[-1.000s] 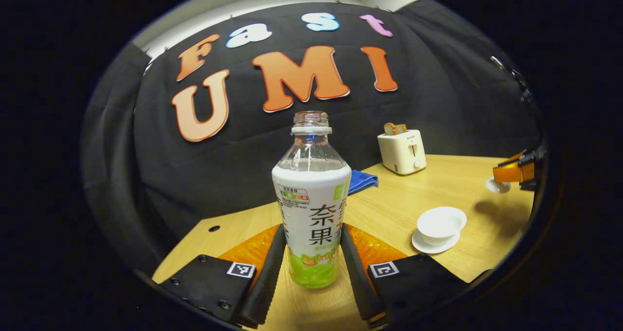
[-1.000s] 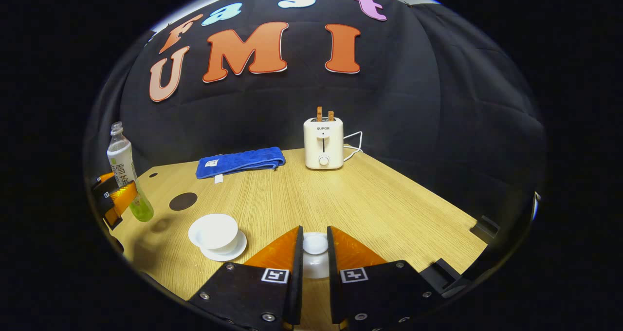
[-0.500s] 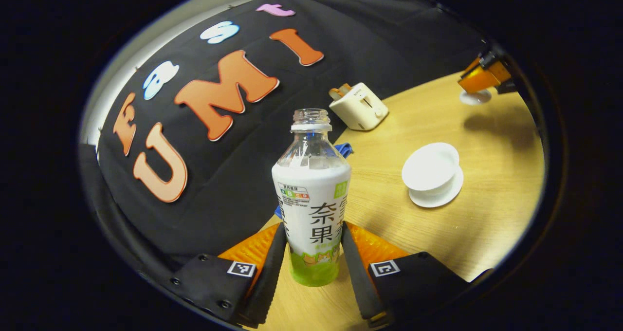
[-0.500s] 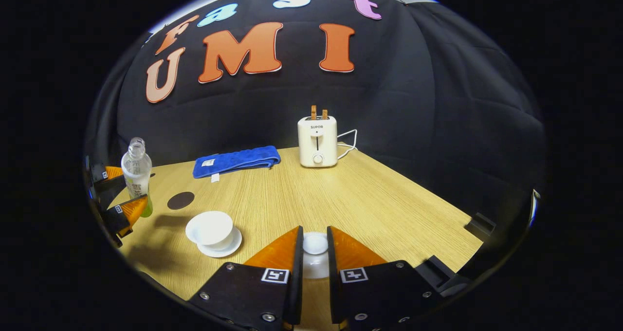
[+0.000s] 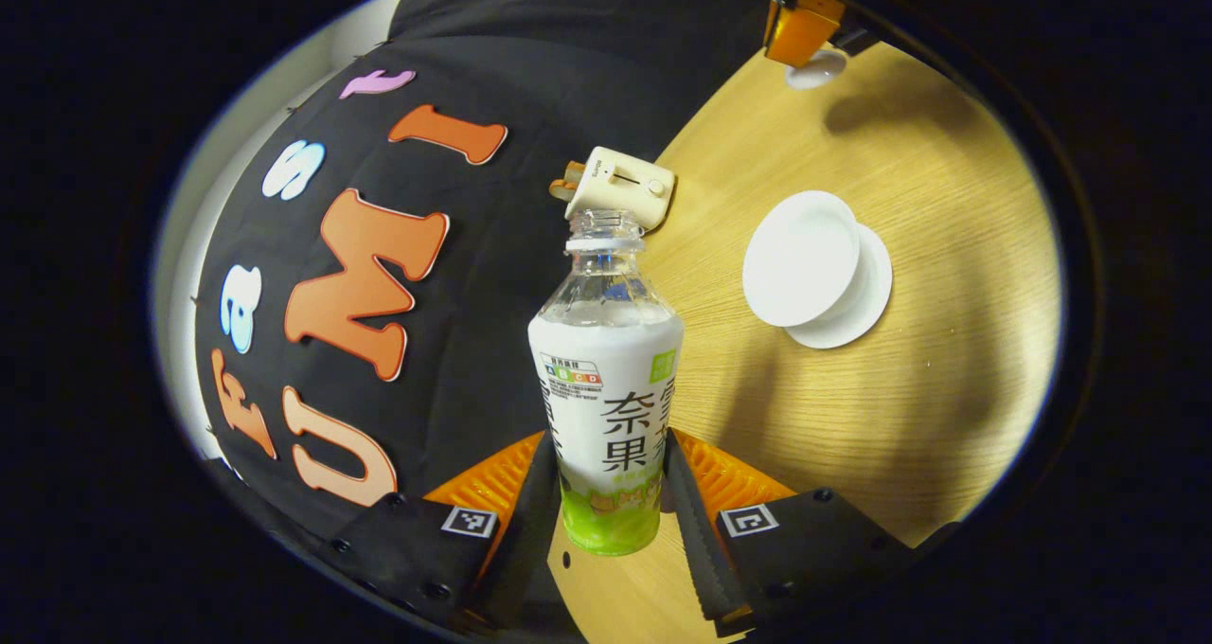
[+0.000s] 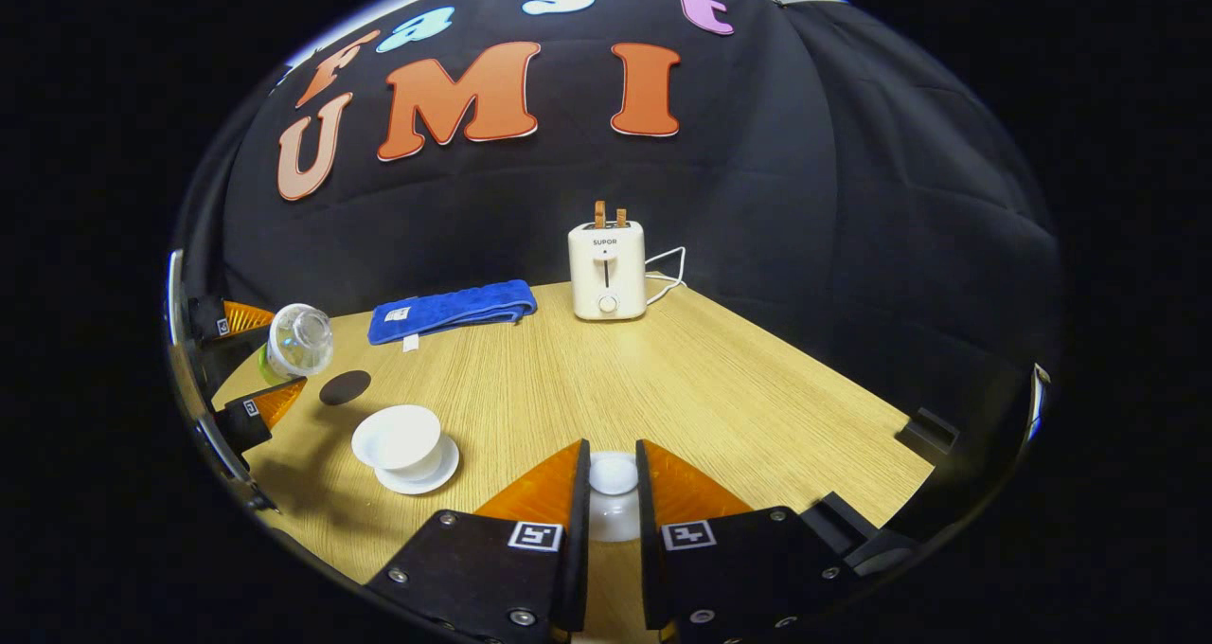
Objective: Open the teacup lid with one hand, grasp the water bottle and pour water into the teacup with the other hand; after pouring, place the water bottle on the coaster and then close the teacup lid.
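Fingers of the left gripper (image 5: 606,492) clamp the bottle (image 5: 606,407), now tipped far over since a second ago, mouth nearing the open cup (image 5: 803,258). Right gripper (image 6: 613,507) stays clamped on the lid (image 6: 614,478), well aside. Pouring looks imminent.

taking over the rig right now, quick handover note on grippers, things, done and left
Left gripper: jaws shut on the water bottle, uncapped, lifted and tipped toward the teacup.
Right gripper: jaws shut on the teacup lid, held aside to the right of the cup.
Teacup sits open on its saucer; the dark coaster lies just behind it.
Done: lid off, bottle grasped.
Left: pour, set bottle on coaster, put lid on.
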`<action>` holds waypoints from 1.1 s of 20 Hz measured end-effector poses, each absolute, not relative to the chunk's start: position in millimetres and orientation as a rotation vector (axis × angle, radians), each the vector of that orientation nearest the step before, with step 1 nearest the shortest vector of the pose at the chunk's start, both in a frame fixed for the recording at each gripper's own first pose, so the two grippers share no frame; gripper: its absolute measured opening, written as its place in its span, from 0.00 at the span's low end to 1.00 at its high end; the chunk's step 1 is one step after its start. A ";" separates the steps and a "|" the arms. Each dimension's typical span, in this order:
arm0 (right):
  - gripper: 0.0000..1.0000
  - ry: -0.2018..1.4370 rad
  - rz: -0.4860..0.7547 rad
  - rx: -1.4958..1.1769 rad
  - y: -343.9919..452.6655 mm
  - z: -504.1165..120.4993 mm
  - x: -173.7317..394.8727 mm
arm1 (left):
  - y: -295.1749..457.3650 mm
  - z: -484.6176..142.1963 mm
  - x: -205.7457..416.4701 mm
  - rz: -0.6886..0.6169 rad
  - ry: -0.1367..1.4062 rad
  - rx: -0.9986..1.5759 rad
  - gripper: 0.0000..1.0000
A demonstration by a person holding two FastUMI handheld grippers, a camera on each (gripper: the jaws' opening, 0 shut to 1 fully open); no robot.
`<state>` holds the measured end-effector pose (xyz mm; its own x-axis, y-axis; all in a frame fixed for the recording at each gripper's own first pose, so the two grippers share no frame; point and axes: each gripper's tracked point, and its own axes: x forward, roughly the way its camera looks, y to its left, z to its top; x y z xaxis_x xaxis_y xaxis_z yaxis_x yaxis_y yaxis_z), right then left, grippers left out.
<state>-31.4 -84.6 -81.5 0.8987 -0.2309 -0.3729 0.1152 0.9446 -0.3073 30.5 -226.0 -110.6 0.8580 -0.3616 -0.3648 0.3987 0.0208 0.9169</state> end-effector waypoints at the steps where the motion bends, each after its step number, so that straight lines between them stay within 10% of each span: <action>1: 0.24 0.417 -0.185 -0.282 -85.8 -80.4 -31.5 | -226.1 -111.2 30.6 -0.594 0.025 1.463 0.72; 22: 0.24 0.450 -0.202 -0.269 -96.3 -88.2 -38.1 | -221.8 -100.7 17.0 -0.670 -0.135 2.014 0.67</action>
<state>-38.1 -96.3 -88.2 0.8816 -0.2503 -0.4003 0.1324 0.9450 -0.2991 17.0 -221.8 -100.7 0.8421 -0.3595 -0.4020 0.1757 -0.5218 0.8348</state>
